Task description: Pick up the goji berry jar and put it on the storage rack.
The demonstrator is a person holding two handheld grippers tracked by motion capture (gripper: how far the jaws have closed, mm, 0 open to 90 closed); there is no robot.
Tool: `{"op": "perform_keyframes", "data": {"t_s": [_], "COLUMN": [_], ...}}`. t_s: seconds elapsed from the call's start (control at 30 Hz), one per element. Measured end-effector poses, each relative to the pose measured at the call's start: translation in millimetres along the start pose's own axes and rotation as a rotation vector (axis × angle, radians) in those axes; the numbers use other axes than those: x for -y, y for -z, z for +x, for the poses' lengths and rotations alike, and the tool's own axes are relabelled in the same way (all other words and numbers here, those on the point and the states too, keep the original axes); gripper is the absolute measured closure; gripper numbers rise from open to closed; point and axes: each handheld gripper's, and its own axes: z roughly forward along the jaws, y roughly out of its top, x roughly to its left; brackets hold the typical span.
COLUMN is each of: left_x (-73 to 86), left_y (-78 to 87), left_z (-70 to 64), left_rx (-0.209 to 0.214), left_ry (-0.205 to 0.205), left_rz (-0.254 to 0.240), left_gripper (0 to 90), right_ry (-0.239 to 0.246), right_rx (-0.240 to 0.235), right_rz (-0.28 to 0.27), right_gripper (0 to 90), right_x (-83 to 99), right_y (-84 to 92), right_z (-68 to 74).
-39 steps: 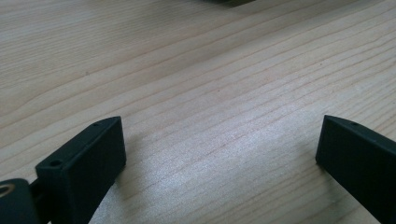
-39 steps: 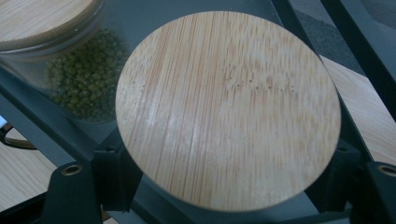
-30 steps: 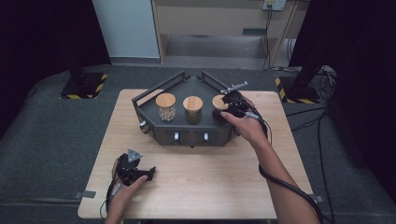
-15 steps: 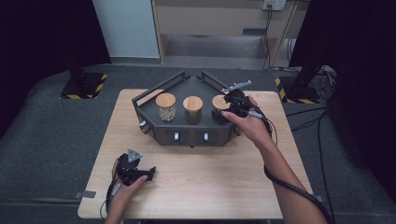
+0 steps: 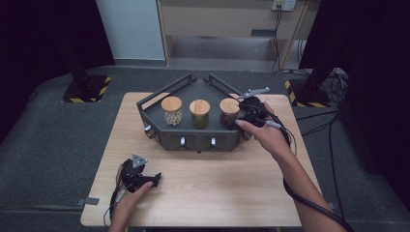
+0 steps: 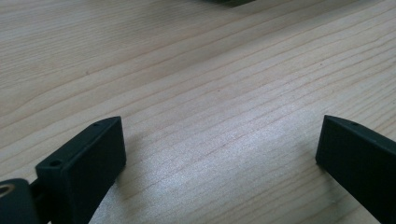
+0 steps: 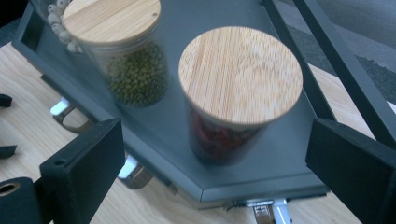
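Three glass jars with bamboo lids stand in a dark grey tray (image 5: pixel 159 100): pale beans (image 5: pixel 171 110), green beans (image 5: pixel 199 112), red contents (image 5: pixel 229 110). My right gripper (image 5: pixel 240 117) is just right of the red jar. Its jaws have just been opening and now stand wide. In the right gripper view (image 7: pixel 215 172) the red jar (image 7: pixel 240 74) stands ahead in line with the gap, and the pads do not touch it. The green jar (image 7: pixel 135 79) is to its left. My left gripper (image 5: pixel 155 179) rests on the wooden table (image 6: pixel 196 70), open with nothing between its fingers (image 6: pixel 219 158).
The tray has raised bars along its back and metal handles (image 5: pixel 183 141) on its front face. A cable (image 5: pixel 309 203) trails from the right gripper along the forearm. Bare tabletop (image 5: pixel 217 183) lies between the tray and the near edge.
The right hand has drawn back a little from the red jar, toward the right. The left hand has not moved.
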Motion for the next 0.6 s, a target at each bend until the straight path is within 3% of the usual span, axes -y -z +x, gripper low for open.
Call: {"op": "perform_keyframes", "data": {"t_s": [0.6], "left_x": [0.0], "left_y": [0.0], "left_z": [0.0], "left_rx": [0.0], "left_ry": [0.0], "left_rz": [0.0], "left_gripper": [0.2], "right_ry": [0.003], "right_rx": [0.024], "right_rz": [0.013], "right_gripper": [4.4], "right_x": [37.3], "right_y": [17.4], "right_z": [6.4]}}
